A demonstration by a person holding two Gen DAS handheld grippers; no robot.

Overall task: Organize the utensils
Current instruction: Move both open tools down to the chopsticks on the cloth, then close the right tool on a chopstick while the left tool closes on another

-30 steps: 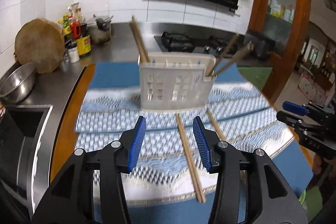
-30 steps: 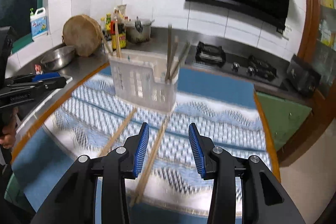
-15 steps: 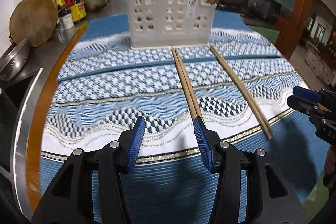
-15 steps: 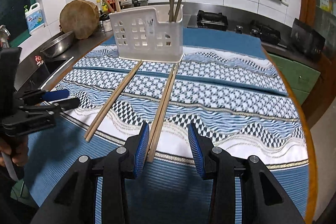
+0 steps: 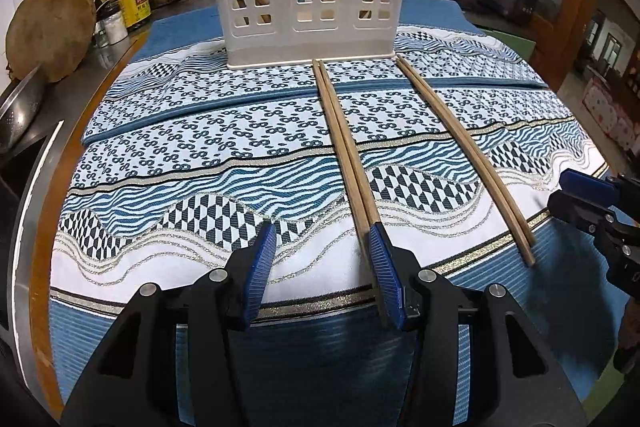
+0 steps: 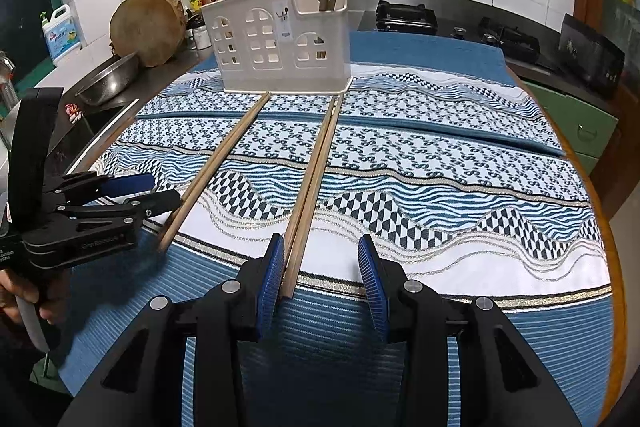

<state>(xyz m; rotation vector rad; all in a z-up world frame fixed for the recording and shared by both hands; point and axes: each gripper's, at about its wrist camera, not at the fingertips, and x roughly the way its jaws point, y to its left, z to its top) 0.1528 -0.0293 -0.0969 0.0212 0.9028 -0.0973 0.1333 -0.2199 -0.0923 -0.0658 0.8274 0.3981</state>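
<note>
Now both grippers, left gripper (image 5: pixel 322 255) and right gripper (image 6: pixel 321 269), fingers parted, empty, near tablecloth (image 5: pixel 200 163) edge.

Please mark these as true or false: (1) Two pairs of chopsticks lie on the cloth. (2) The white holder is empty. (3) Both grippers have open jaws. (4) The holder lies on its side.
1. True: one pair of chopsticks lies before the left gripper, a second pair before the right gripper.
2. False: the white holder already has chopsticks standing in it.
3. True: neither grips anything.
4. False: it stands upright on the patterned cloth.
</note>
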